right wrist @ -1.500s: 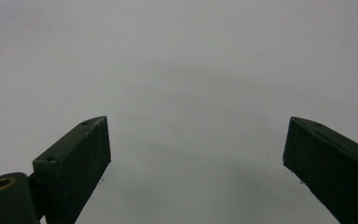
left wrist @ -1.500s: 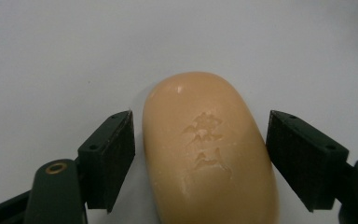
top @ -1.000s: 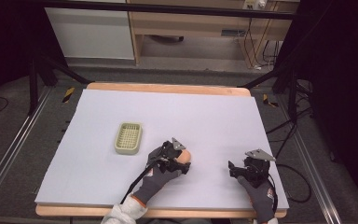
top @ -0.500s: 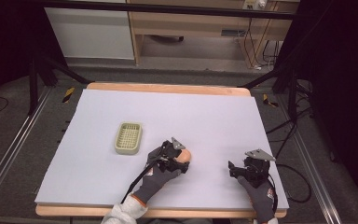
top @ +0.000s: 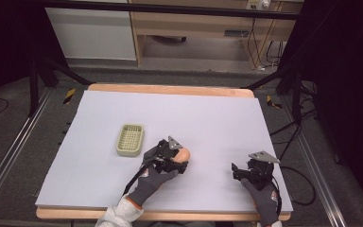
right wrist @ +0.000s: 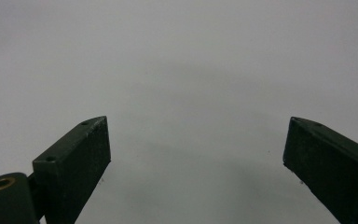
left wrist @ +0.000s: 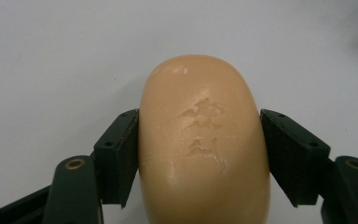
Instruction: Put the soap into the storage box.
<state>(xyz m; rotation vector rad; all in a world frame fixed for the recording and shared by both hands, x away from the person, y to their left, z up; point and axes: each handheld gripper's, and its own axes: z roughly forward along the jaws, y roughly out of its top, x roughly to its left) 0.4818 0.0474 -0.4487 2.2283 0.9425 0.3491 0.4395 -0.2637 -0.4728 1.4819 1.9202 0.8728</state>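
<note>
A peach-coloured bar of soap (left wrist: 203,140) with a stamped mark on top sits between the two black pads of my left gripper (left wrist: 199,156), which is shut on its sides. From above, the soap (top: 184,154) and left gripper (top: 179,160) are low over the table's near middle, just right of a pale green slatted soap dish (top: 130,140). Whether the soap rests on the table I cannot tell. Near the front right, my right gripper (top: 237,171) stands open, and the right gripper view has only bare table between the jaws of that gripper (right wrist: 196,154).
The table (top: 217,118) is a pale lilac sheet on a wooden board with a wood rim at front and back. Black stand legs and cables lie on the floor to both sides. A cabinet and desk stand beyond the far edge.
</note>
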